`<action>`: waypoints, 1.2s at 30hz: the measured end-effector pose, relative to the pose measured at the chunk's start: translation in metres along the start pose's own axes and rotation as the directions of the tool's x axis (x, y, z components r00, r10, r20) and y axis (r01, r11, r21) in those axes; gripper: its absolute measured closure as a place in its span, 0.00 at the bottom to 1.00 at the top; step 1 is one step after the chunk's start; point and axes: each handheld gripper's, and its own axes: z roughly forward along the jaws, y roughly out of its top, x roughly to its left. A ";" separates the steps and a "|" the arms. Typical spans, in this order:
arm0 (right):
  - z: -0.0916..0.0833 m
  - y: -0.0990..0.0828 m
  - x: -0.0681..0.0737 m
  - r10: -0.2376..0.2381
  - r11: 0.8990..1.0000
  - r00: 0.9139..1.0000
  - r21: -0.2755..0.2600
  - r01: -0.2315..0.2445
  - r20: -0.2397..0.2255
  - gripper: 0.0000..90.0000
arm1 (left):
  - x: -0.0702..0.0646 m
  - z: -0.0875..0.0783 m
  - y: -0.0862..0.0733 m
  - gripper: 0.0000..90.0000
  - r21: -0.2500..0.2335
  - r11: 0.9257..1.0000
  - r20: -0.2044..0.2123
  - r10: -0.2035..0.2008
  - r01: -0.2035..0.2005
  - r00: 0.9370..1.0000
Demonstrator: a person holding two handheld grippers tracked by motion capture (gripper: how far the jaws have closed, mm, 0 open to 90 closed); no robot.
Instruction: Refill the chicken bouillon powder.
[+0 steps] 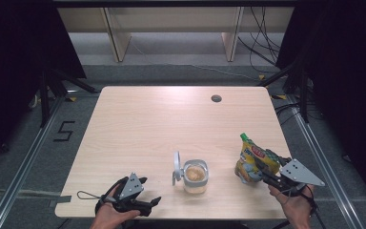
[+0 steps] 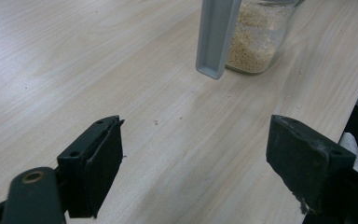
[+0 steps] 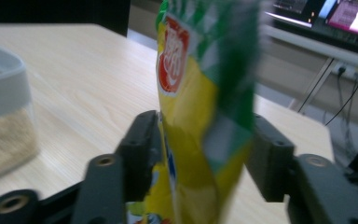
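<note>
A yellow-and-green snack pouch [image 1: 250, 160] stands upright near the right front edge of the table [image 1: 147, 119], between the jaws of the right tool [image 1: 266, 172], which are parted around it; the right pad looks clear of the foil, and whether the left one touches cannot be told. Left of the pouch, a clear jar [image 1: 196, 176] partly filled with pale grain sits with its hinged lid [image 1: 177, 167] swung up. The left tool [image 2: 193, 154] rests spread and empty at the front edge. With so little support, the soft pouch could slump or topple toward the open jar. The light wood table stands on a grey floor [image 1: 28, 157], with cables [image 1: 262, 43] trailing beyond.
</note>
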 end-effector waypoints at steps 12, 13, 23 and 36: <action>-0.027 -0.014 0.008 0.195 0.980 0.980 0.045 -0.196 0.040 0.34 | 0.001 0.000 0.001 0.20 -0.002 1.000 -0.007 0.008 -0.008 1.000; -0.027 -0.015 0.010 0.209 0.976 0.977 0.046 -0.211 0.036 0.34 | 0.001 0.000 0.000 0.20 -0.001 1.000 -0.009 0.003 -0.003 1.000; -0.036 -0.025 0.017 0.225 0.960 0.974 0.168 -0.224 0.013 0.29 | -0.001 0.000 0.003 0.17 -0.037 0.998 0.012 -0.049 0.049 0.999; -0.047 -0.037 0.016 0.248 0.939 0.969 0.244 -0.242 0.005 0.24 | -0.003 -0.008 0.018 0.21 -0.079 0.995 0.042 -0.063 0.066 0.997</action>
